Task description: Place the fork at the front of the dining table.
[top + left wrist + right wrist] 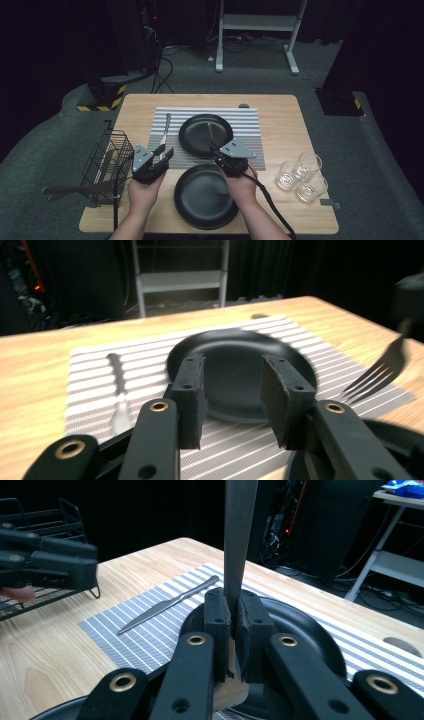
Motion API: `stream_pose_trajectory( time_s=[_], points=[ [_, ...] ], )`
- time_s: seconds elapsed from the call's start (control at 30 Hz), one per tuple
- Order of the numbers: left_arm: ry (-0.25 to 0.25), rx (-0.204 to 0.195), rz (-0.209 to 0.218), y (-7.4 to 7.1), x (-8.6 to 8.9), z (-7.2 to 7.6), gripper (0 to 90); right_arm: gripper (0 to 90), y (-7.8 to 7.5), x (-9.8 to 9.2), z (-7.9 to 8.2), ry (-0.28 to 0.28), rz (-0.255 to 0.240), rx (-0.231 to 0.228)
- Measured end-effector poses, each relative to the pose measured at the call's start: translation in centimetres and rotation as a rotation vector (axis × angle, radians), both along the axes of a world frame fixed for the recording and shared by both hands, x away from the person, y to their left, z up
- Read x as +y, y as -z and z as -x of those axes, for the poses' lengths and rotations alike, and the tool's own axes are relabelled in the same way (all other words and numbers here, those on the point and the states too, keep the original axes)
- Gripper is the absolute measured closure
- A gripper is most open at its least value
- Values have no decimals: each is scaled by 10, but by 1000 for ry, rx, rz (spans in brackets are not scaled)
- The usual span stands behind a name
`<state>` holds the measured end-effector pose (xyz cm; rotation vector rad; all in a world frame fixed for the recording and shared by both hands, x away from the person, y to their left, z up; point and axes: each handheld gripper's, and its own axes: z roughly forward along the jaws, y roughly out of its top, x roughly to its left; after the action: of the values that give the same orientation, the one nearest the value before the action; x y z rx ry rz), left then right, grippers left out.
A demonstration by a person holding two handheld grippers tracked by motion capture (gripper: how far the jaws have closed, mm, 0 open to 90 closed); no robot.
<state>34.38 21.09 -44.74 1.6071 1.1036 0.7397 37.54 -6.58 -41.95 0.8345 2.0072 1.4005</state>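
Table (280, 107): light wood, carrying everything below; dark carpet around it.
Placemat (250, 120): grey-and-white striped, on the far middle of the table.
Near plate (200, 200): black, round, at the table's front edge between the two forearms, just clear of the placemat.
Far plate (195, 131): black, smaller-looking, on the placemat, directly beyond the near plate.
Wire basket (107, 150): black, at the table's left edge, cutlery handles sticking out of it to the left.
Glasses (302, 176): three clear tumblers clustered near the right edge, well apart from the plates.
Left hand-held gripper (162, 154): over the placemat's near left corner, jaws wide apart and holding nothing; far plate seen between them in the left gripper view.
Right hand-held gripper (216, 149): over the gap between the two plates, jaws clamped tight on a fork handle.
Knife (165, 129): silver, flat on the placemat just left of the far plate, just beyond the left jaws.
Fork (239, 540): gripped by its handle, standing up from the right jaws over the far plate; tines blurred at the right of the left gripper view (382, 371).
In the way: the fork shaft crossing the far plate in the high view; the near plate partly covered by the right hand.
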Motion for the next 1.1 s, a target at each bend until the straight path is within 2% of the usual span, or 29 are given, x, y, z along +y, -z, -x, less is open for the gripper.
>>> stream_pose_trajectory(
  time_s=[0.13,0.33,0.53,0.67,0.87,0.97,1.1],
  points=[
    [-21,19,-23,11,12,2,614,849,-1,-6,-1,-3,3,1],
    [-42,28,-26,23,24,6,608,849,1,-14,-3,14,-5,7],
    [-45,33,-36,33,29,11,601,849,0,-23,-3,34,-5,4],
    [-46,50,-36,43,31,14,595,849,-1,-29,-3,45,-12,7],
    [-58,84,-58,60,37,17,591,849,-1,-39,-6,70,-14,10],
    [-70,80,-75,64,40,18,588,849,-1,-44,-6,83,-17,16],
    [-76,84,-73,70,42,19,580,848,-3,-49,-5,93,-9,6]
  ],
)
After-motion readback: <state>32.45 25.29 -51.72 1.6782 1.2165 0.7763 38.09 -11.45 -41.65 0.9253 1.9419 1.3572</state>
